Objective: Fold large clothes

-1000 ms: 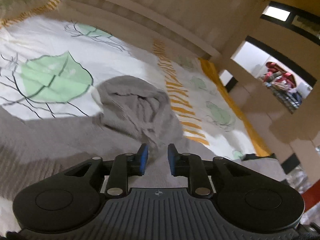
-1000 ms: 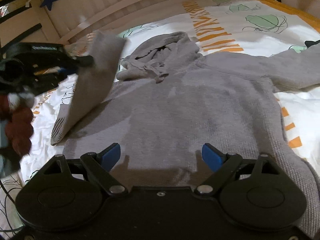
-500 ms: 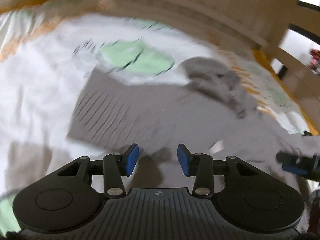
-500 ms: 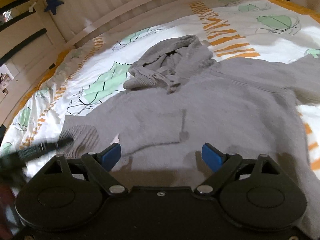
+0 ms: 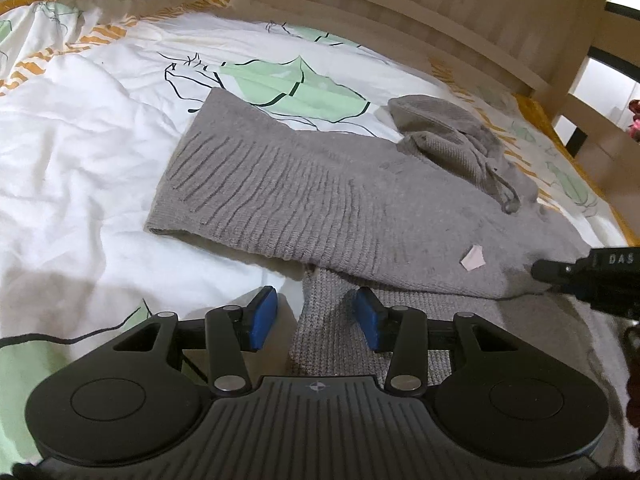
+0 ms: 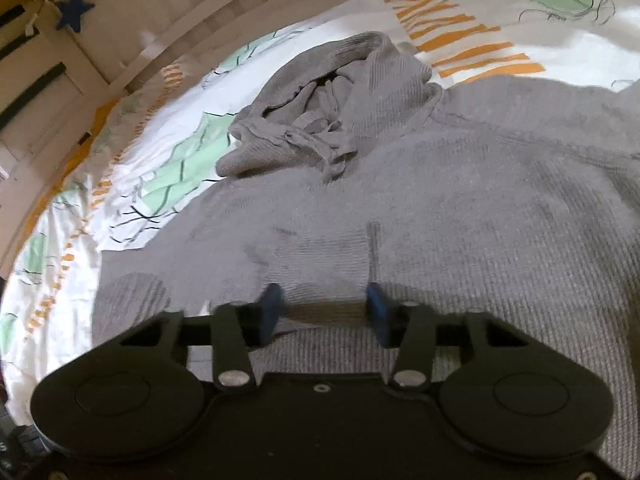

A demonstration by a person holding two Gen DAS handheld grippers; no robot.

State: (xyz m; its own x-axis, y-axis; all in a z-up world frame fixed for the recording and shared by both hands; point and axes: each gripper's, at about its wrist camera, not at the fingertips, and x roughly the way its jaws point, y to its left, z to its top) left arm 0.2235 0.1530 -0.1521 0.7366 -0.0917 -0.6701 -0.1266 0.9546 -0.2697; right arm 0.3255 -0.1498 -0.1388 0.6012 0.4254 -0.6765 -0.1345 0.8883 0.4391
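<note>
1. We see the bed cover [image 5: 80,152], white with green leaves and orange stripes, filling the left and upper part of both views.
2. The gray hoodie [image 6: 460,208] lies flat on it. In the left wrist view its sleeve [image 5: 280,192] is folded across the middle of the frame, and the hood [image 5: 448,140] sits crumpled at upper right.
3. The left gripper [image 5: 316,320], at lower center, has its jaws apart and holds nothing; the hoodie edge lies just ahead between them.
4. The right gripper [image 6: 322,312] is also spread and empty, just above the hoodie body.
5. At the right edge of the left view, we read the letters "DAS" on the other black tool.
6. A small pale tag [image 5: 473,259] lies on the sleeve.
</note>
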